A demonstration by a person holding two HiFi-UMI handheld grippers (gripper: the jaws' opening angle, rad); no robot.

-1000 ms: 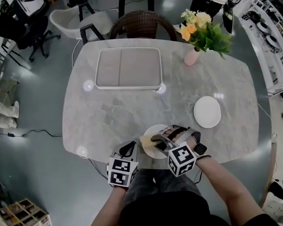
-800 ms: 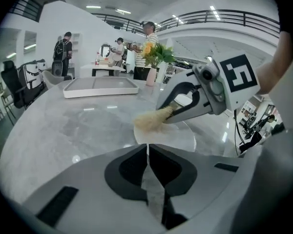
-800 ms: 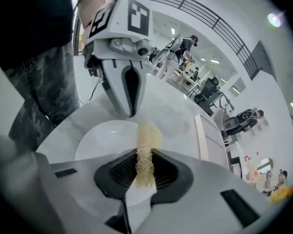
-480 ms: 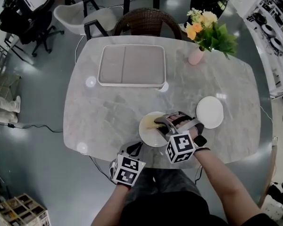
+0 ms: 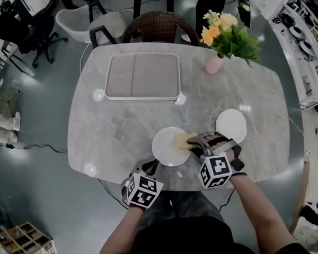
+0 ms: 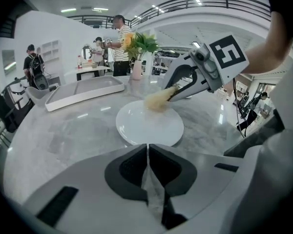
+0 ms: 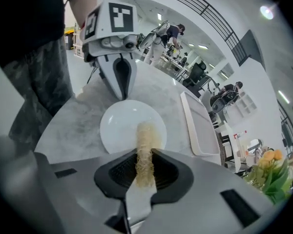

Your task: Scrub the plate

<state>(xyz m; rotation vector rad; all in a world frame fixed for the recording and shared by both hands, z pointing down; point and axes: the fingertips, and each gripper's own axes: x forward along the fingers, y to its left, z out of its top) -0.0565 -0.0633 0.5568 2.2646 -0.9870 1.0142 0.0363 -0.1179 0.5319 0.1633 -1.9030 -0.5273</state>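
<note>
While the left hand-held gripper (image 5: 150,166) hangs closed, the right (image 5: 195,142) pinches a fibrous pad (image 5: 183,140) on a round plate (image 5: 163,150).

This is a big open lab or workshop hall with a dining-style setup in it. A railed gallery (image 6: 210,1) runs under strip lights (image 6: 80,9). The floor (image 5: 42,194) is glossy grey, with a cable (image 5: 37,148) trailing over it. Racks (image 5: 302,41) of gear line one side, an office chair (image 5: 26,20) and a crate (image 5: 21,239) stand on the other, and people (image 6: 119,45) stand about behind. The marble table (image 5: 122,136), wicker chair (image 5: 160,28) and flowers (image 5: 228,36) look homely beside all this.
</note>
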